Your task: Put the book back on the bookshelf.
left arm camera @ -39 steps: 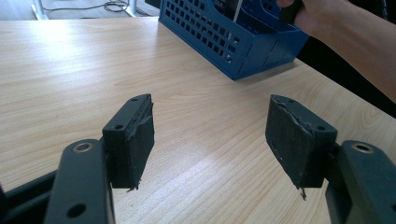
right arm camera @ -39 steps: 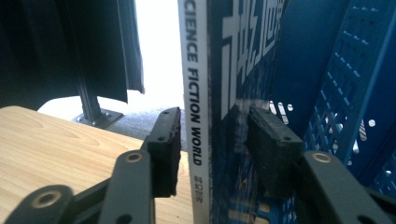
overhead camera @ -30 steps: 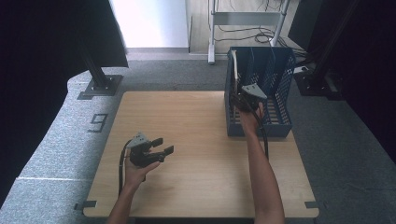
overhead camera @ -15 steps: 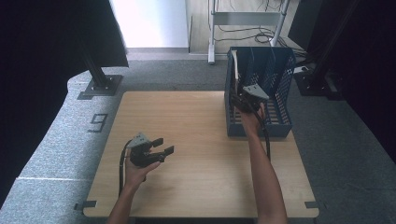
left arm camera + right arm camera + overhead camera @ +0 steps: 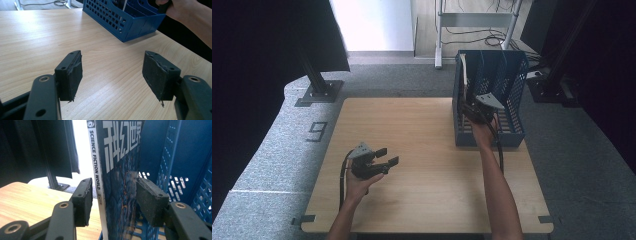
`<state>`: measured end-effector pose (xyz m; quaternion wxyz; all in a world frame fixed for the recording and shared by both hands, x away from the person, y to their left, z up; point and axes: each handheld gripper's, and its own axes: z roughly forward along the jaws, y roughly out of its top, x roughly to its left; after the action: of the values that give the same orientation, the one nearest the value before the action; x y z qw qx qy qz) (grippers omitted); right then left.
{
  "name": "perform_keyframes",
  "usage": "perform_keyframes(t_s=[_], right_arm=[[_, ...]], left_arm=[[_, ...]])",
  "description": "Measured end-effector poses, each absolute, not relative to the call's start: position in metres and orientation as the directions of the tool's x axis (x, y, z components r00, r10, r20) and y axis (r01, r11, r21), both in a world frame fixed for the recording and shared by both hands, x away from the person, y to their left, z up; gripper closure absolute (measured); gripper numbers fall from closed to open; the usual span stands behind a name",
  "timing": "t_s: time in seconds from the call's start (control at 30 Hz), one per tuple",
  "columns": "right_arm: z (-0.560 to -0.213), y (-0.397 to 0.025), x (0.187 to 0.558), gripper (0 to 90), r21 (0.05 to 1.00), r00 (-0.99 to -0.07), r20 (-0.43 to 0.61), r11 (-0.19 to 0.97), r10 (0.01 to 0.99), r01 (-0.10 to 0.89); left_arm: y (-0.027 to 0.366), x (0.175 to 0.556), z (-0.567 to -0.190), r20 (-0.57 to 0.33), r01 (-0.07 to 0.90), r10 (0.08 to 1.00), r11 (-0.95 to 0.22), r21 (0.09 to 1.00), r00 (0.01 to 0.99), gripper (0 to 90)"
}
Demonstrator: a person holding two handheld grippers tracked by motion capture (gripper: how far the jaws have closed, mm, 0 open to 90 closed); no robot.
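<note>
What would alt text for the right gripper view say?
The right claw stands open around an upright magazine with "SCIENCE FICTION WORLD" on its spine, one jaw on each side, inside a blue perforated file rack. The wooden table lies at left.

Your high camera sits above your side and looks forward and down on the whole table (image 5: 422, 150), from far off. The camera on your left gripper (image 5: 373, 162) sits low, close to the wood, and looks across to the far right, where the blue rack (image 5: 120, 17) stands. The high view shows that blue rack (image 5: 492, 100) too. The camera on your right gripper (image 5: 113, 202) is very close to the magazine (image 5: 117, 170) inside the rack, looking along it.
</note>
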<state>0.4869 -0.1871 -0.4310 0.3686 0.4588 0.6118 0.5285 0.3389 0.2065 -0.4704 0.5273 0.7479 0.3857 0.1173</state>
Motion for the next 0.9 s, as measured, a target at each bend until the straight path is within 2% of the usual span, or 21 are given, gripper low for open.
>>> perform_keyframes(t_s=[0.6, 0.9], right_arm=[[-0.436, -0.191, 0.451, 46.4, 0.979, -0.388, 0.050, 0.031, 0.920, 0.200], [-0.442, -0.195, 0.429, 46.8, 0.984, -0.414, 0.060, 0.015, 0.908, 0.175]], left_arm=[[0.205, 0.338, -0.470, -0.227, 0.454, 0.699, -0.156, 0.878, 0.678, 32.5], [0.204, 0.338, -0.471, -0.225, 0.456, 0.699, -0.161, 0.875, 0.679, 32.5]])
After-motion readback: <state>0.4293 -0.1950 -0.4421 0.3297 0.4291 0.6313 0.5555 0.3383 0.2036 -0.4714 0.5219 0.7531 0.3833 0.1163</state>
